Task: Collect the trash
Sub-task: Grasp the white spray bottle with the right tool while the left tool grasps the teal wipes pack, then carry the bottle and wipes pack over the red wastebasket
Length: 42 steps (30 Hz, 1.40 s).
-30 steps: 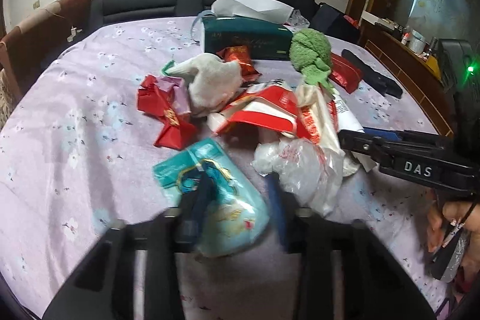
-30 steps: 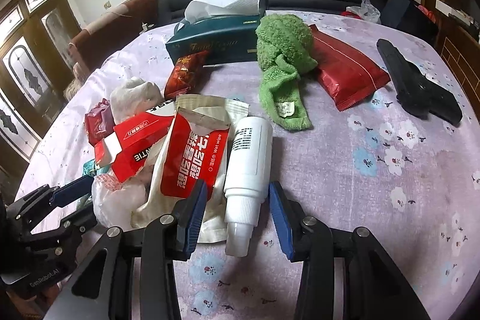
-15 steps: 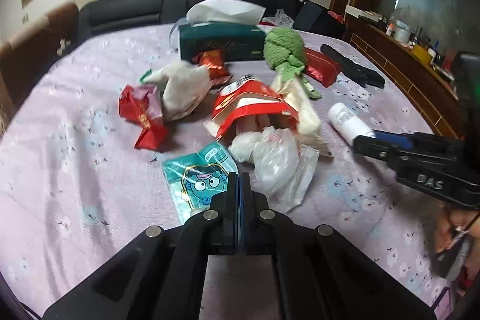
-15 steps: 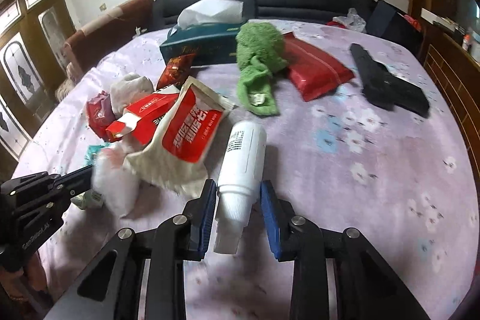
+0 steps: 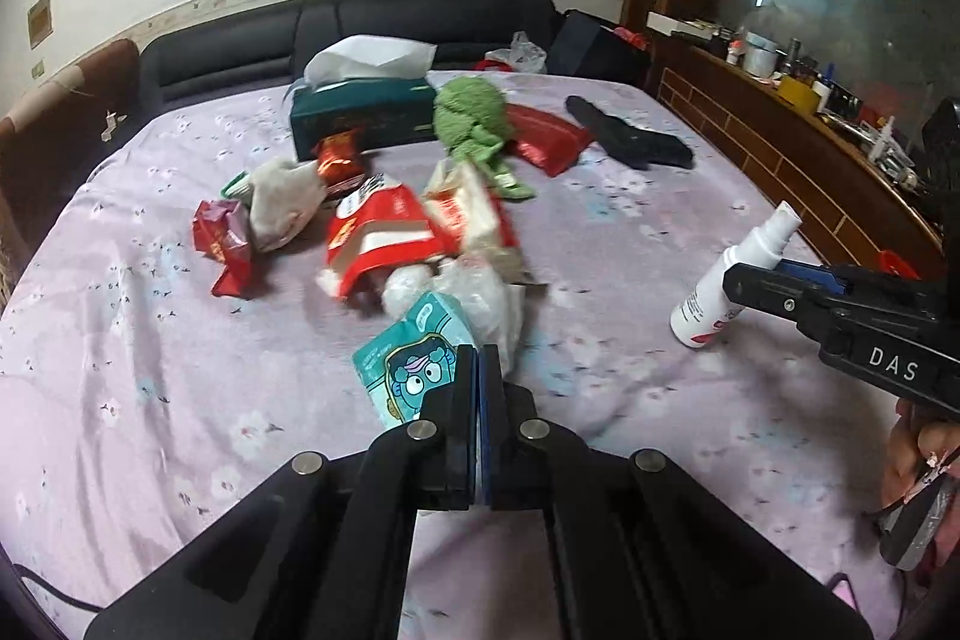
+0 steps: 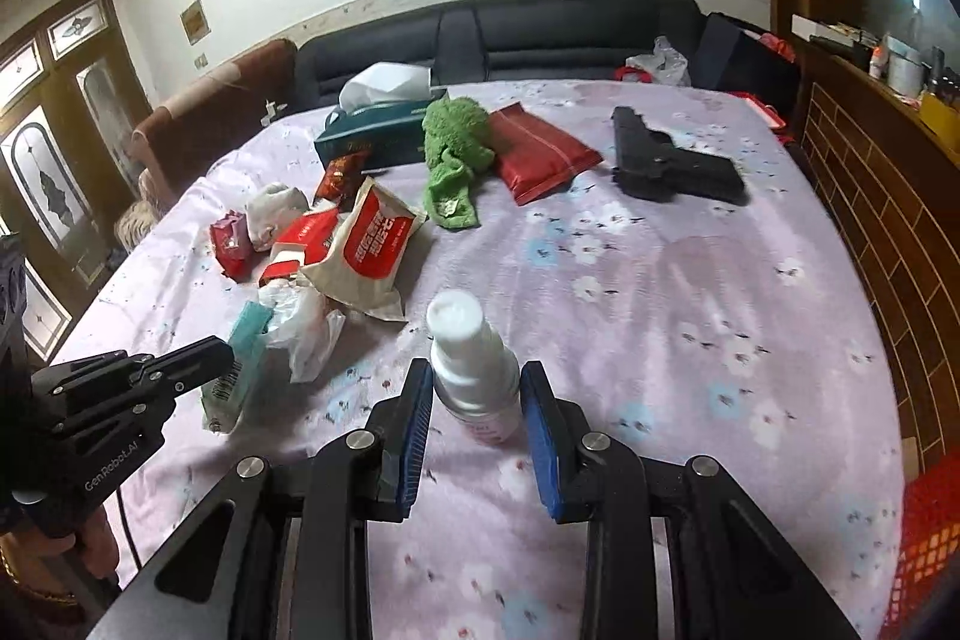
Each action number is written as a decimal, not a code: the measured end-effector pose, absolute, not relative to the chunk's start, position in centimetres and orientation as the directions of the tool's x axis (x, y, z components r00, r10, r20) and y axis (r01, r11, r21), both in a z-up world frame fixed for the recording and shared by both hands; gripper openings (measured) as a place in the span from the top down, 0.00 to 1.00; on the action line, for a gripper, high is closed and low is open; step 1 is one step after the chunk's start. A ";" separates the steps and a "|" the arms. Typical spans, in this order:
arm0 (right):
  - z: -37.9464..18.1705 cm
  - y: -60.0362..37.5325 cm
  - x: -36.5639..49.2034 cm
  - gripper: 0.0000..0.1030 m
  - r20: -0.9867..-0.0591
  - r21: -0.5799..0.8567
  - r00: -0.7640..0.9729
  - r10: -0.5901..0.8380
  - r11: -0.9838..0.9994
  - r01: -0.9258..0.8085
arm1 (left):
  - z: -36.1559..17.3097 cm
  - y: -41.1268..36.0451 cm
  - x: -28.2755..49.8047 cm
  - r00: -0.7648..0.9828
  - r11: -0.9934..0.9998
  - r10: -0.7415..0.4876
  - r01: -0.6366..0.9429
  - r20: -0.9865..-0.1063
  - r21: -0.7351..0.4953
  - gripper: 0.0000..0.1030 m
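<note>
Gripping teal wrapper [image 5: 414, 370]: left hand-held gripper [image 5: 478, 370] | right hand-held gripper [image 6: 477, 388] clamps spray bottle [image 6: 474, 370] | bedspread [image 6: 690, 340] bare rightward

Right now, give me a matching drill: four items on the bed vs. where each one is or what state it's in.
Items:
1. spray bottle
2. teal packet
3. green towel
4. tissue box

States:
A. pinched in the left claw
B. lying against the red pouch
C. clamped in the right claw
D. far side of the bed, tissue sticking out the top

Pairs: 1-C, 2-A, 3-B, 4-D
</note>
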State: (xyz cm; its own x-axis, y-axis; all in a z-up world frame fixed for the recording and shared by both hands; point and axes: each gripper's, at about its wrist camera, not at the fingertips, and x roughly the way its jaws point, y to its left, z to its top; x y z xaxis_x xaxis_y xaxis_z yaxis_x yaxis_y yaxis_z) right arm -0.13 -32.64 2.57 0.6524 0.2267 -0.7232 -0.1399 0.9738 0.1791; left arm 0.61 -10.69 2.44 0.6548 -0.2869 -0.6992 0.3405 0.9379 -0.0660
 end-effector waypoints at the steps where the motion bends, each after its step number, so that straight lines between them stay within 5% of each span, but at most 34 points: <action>1: 2.9 -32.9 -0.5 0.69 -0.718 0.178 0.658 0.226 0.974 -0.139 | 2.8 -11.1 0.3 0.655 0.935 -0.293 0.347 -0.697 -0.067 1.00; 42: 7.8 -44.4 -10.4 0.69 -0.620 0.227 0.769 0.158 0.974 -0.018 | 6.1 -24.0 -4.5 0.602 0.849 -0.420 0.524 -0.679 -0.061 1.00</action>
